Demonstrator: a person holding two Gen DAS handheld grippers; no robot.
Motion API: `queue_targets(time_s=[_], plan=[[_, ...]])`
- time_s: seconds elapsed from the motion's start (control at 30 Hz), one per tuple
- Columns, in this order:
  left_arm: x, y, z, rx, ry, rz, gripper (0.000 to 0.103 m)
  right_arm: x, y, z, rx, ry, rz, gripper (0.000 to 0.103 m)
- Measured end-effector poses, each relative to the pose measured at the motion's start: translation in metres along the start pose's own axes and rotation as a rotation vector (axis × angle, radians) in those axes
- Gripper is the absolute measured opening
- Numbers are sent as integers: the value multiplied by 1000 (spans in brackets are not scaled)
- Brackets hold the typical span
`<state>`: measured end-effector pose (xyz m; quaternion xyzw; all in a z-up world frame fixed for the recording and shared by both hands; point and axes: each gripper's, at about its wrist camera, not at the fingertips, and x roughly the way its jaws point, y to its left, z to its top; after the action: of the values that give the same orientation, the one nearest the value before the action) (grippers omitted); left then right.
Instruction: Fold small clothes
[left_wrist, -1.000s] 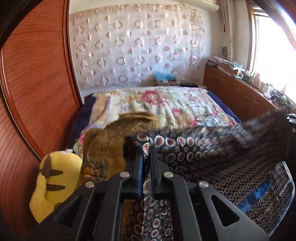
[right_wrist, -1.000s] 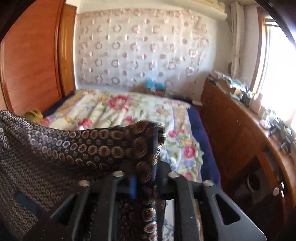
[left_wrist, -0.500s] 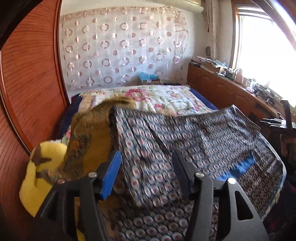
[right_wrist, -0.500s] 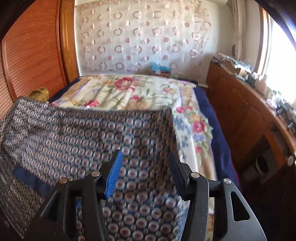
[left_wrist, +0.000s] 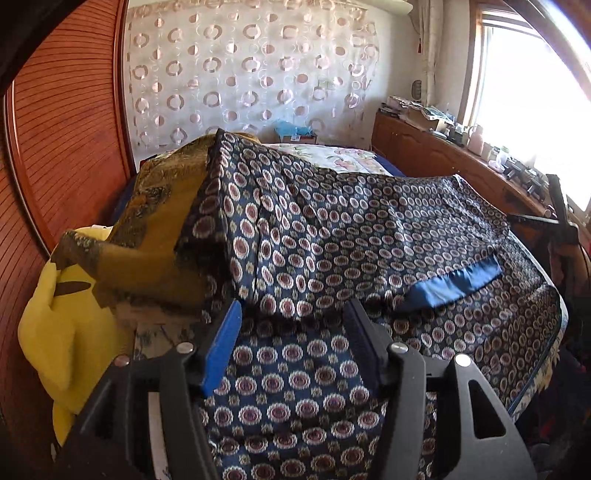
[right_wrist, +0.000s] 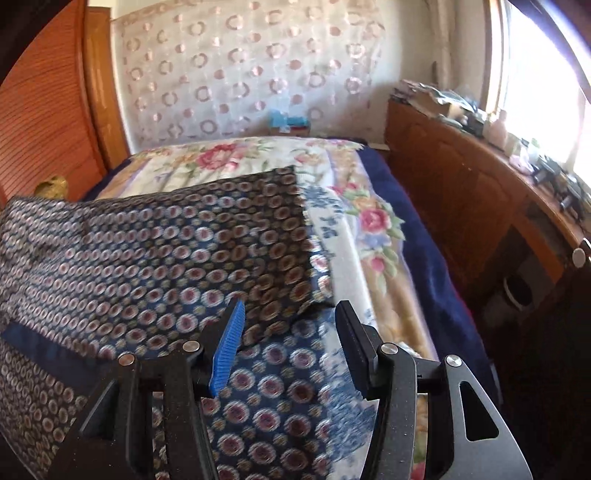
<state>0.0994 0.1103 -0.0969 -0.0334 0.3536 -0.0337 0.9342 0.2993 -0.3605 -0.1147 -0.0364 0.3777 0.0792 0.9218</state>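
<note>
A dark navy garment with round medallion print (left_wrist: 332, 229) lies spread on the bed, its far part folded back over the near part, with a plain blue band (left_wrist: 454, 284) showing. It also shows in the right wrist view (right_wrist: 155, 251). My left gripper (left_wrist: 291, 314) is open and empty, just above the garment's near left part. My right gripper (right_wrist: 290, 314) is open and empty above the garment's right edge.
A mustard patterned cloth (left_wrist: 159, 229) lies heaped at the garment's left, partly over a yellow plush toy (left_wrist: 62, 325). The floral bedspread (right_wrist: 354, 221) extends beyond. A wooden headboard (left_wrist: 66, 129) stands left; a cluttered wooden cabinet (right_wrist: 480, 177) runs along the right under the window.
Both grippers, shut on the garment a second ago, have opened and let it go. The garment dropped flat onto the bed, and both grippers pulled back slightly.
</note>
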Motion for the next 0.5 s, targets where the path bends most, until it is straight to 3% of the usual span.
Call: queue_targets(time_s=[0.2,0.3,0.33,0.4,0.5], plan=[[-3,3,-5,-2,-20,24,57,23,0,15,-2,48,-27,39],[-5,3,-5,6,-44,38,57,37,3,17,0,76,-55,29],[-6,2,-5,14,-59,47,57,41,4,18,2,83,-61,17],[-6,0,-5,28,-71,67,57,46,5,17,6,90,-51,6],[-3,0,-2,23,-61,67,57,46,8,14,0,72,-35,1]])
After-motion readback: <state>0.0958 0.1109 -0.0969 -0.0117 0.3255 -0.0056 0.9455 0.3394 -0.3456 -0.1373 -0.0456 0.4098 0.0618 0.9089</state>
